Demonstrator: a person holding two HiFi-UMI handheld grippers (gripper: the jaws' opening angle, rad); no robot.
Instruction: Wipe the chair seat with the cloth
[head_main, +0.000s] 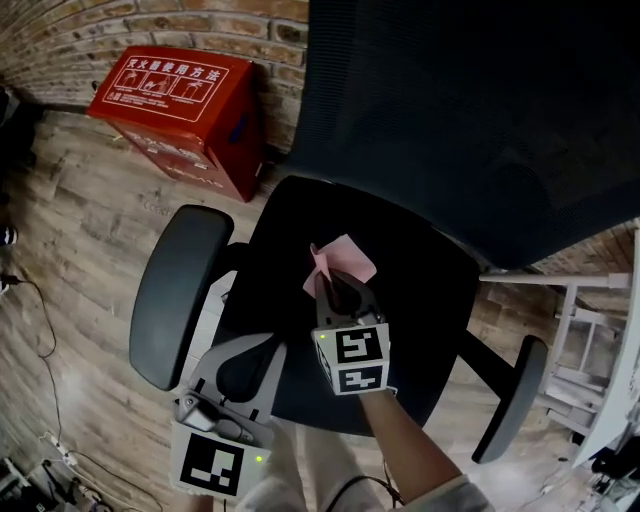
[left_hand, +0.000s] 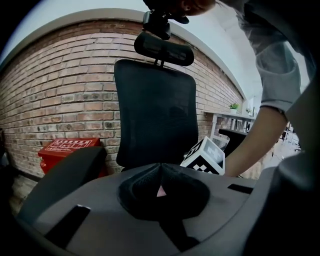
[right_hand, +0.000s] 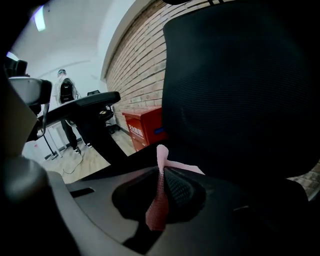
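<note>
Left gripper (left_hand: 160, 169) closed, right gripper (right_hand: 161, 172) pinching cloth (head_main: 341, 257)

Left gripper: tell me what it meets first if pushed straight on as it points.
Likely the pink cloth pinched in the right gripper: a sliver shows dead ahead past the left gripper's shut tips. Clearing that, it meets the chair backrest. Depth is unclear.

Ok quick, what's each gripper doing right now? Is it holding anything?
Left gripper: shut, holding nothing.
Right gripper: shut on the pink cloth.
</note>
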